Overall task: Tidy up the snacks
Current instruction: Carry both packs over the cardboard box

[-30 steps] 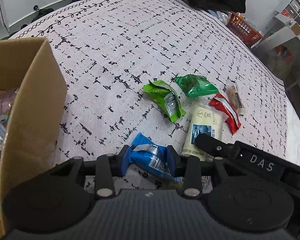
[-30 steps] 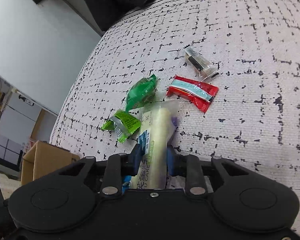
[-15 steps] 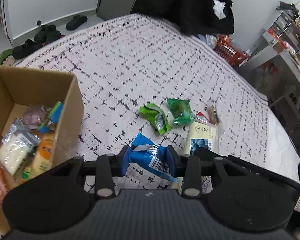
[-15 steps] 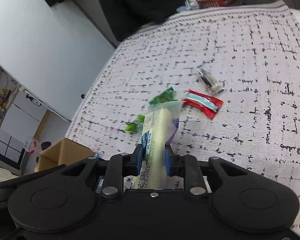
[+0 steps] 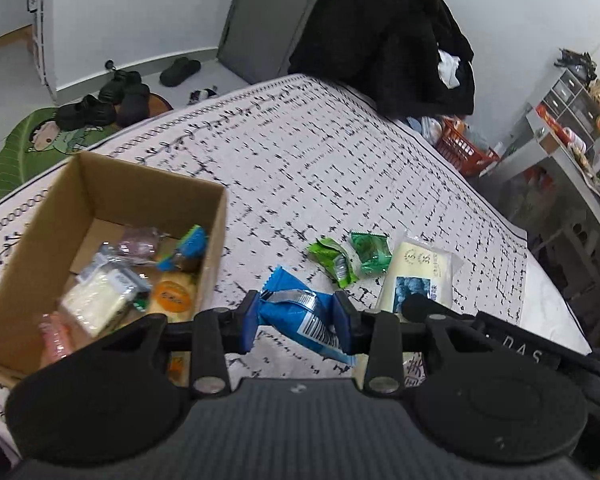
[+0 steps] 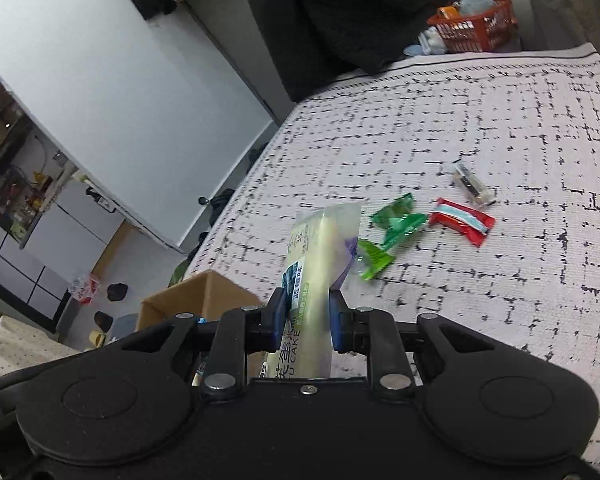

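- Left hand-held gripper (image 5: 296, 320): clamped on blue snack packet (image 5: 300, 320), held between pads, raised above bed cover (image 5: 300, 168).
- Right hand-held gripper (image 6: 305, 318): clamped on pale yellow cake packet (image 6: 320, 256); packet stands upright, sticking fwd beyond fingertips.
- Cardboard box (image 5: 216, 240): to left of left hand-held gripper, just beside it; open top, several snacks inside.
- On cover, ahead-right of left unit: two green packets (image 5: 334, 260), touching or nearly so.
- Right wrist view: red packet (image 6: 462, 220) and clear-wrapped bar (image 6: 472, 184) lie near each other, beyond the greens.
- Orange basket (image 6: 474, 28) off far edge of bed.
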